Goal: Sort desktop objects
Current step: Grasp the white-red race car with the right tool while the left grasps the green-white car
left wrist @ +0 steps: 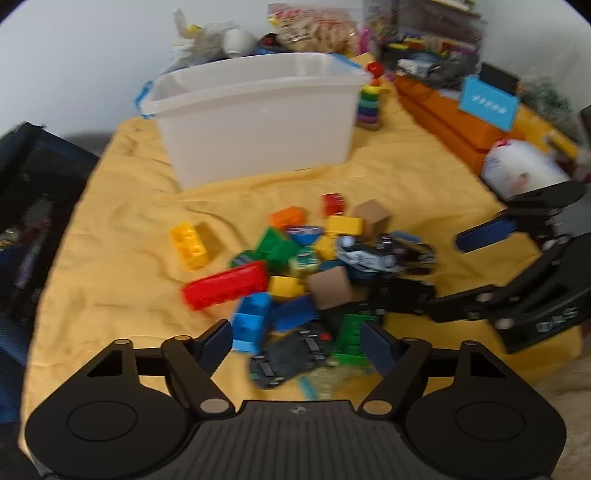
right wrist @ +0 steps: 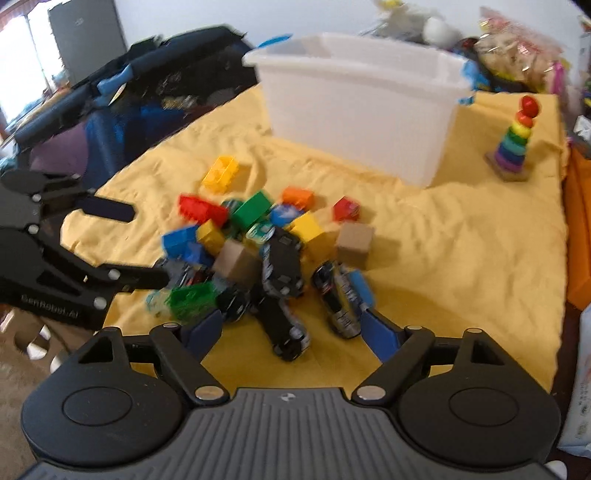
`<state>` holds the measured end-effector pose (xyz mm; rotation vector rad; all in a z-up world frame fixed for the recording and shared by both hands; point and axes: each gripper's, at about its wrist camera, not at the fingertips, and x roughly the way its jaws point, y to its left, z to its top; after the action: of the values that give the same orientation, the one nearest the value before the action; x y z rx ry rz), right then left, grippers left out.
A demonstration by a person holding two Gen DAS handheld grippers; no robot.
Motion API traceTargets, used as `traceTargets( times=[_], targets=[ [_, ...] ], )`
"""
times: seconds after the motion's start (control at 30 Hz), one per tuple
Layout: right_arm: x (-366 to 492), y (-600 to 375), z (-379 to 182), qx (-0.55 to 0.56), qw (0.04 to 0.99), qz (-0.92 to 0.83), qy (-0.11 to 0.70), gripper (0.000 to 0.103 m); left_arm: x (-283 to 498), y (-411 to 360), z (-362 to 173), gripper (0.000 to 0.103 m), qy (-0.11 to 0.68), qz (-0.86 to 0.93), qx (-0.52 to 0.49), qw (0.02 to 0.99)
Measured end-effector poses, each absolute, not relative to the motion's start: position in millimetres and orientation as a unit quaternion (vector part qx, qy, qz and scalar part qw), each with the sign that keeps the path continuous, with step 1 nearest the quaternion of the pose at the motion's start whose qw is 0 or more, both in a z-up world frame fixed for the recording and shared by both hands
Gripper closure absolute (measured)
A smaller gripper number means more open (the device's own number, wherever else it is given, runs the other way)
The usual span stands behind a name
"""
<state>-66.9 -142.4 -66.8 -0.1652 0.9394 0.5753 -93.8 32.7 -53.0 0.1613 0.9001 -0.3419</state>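
Home playroom, yellow-clothed table, toy bricks, ring stacker, snack bag

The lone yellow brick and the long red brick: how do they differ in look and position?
The yellow brick lies apart from the pile, hollow side up; the red brick sits at the pile's edge against other pieces. The red brick is clearly longer than the yellow one. Both are plastic building bricks on the yellow cloth.

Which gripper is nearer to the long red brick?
Left. The left gripper is open just in front of the red brick; the right gripper, also open, is across the pile, by the toy cars.
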Motion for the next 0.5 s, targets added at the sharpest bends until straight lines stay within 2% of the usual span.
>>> traceTargets(
  times=[0.03,0.1,0.13,0.27,0.37,0.5],
  targets=[
    [-67.3,-141.7,-68.0,-0.080,0.848,0.271,0.449,0.021,-94.1,31.1,-54.3,0.034,0.434,-0.176,0.073,0.880],
    [-69.2,-140.7,-68.0,-0.090,0.849,0.273,0.443,0.036,-96.2,27.3,-57.4,0.042,0.440,-0.197,0.071,0.873],
    [-70.5,-139.8,-67.6,-0.094,0.851,0.275,0.438,0.039,-96.7,24.2,-58.8,0.046,0.444,-0.208,0.073,0.869],
    [-69.6,-136.6,-70.5,-0.110,0.845,0.287,0.439,0.062,-100.9,12.9,-60.7,0.048,0.441,-0.249,0.083,0.858],
    [-70.3,-129.9,-78.3,-0.135,0.837,0.298,0.438,0.065,-99.8,3.8,-59.9,0.048,0.434,-0.270,0.101,0.854],
    [-55.9,-129.5,-93.0,-0.125,0.829,0.292,0.460,0.062,-91.9,-3.4,-56.7,0.048,0.432,-0.280,0.105,0.851]
  ],
)
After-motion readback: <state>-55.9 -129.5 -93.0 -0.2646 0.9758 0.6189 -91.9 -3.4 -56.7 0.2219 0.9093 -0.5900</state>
